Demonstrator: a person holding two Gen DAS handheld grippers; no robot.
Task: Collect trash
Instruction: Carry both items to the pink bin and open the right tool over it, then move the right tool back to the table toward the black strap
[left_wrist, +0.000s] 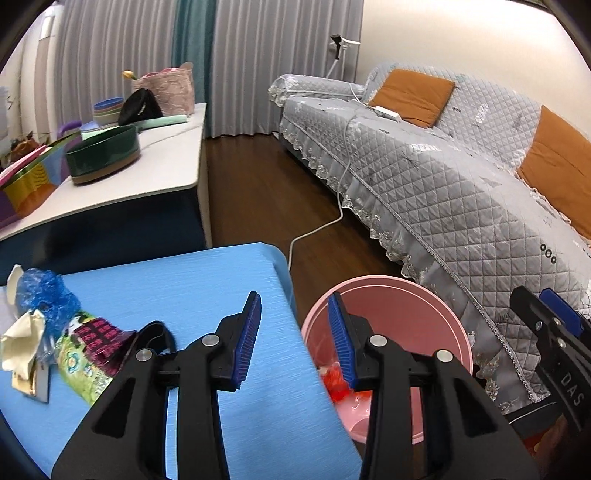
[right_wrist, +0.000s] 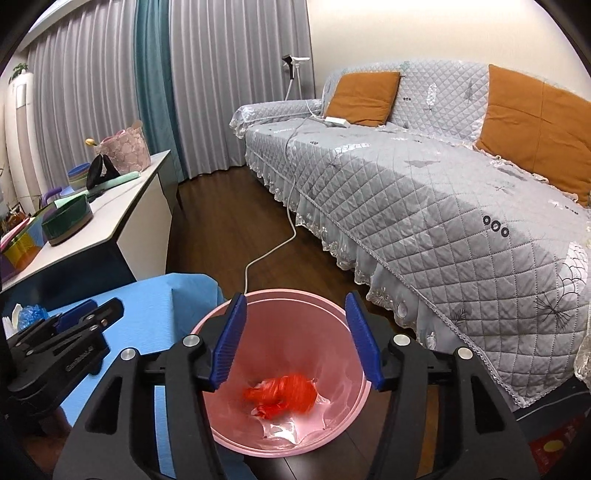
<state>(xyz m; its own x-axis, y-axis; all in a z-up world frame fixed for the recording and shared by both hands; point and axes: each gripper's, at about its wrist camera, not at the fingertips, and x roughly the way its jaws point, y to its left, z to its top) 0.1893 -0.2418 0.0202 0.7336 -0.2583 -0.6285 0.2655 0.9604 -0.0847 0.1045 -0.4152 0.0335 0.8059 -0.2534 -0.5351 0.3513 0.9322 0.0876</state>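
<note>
Left gripper (left_wrist: 294, 334): jaws apart with nothing between the blue pads; it hangs over the right edge of the blue table (left_wrist: 207, 295), one pad above the tabletop, the other above the bin's rim.
Right gripper (right_wrist: 295, 341): jaws wide apart and empty, held directly above the mouth of the pink bin (right_wrist: 351, 417), pointing down into it.
Red plastic bag (right_wrist: 282, 395): crumpled, lying at the bottom of the bin, below and between the right gripper's pads without touching them; in the left wrist view only a red scrap shows behind the right-hand pad.
Pink bin: stands on the dark wood floor (right_wrist: 225, 225), just beside the blue table and near the skirt of the grey quilted sofa (right_wrist: 424, 192).
Remaining trash: a blue crinkled plastic bag (left_wrist: 46, 295), torn cream paper (left_wrist: 22, 339), a printed snack wrapper (left_wrist: 92, 350) and a black strap (left_wrist: 157, 332) bunched at the table's left side, well left of the left gripper.
White cable (right_wrist: 273, 243): runs across the floor from the sofa.
White side table (left_wrist: 147, 162): behind, bearing a dark green round tub (left_wrist: 105, 155).
</note>
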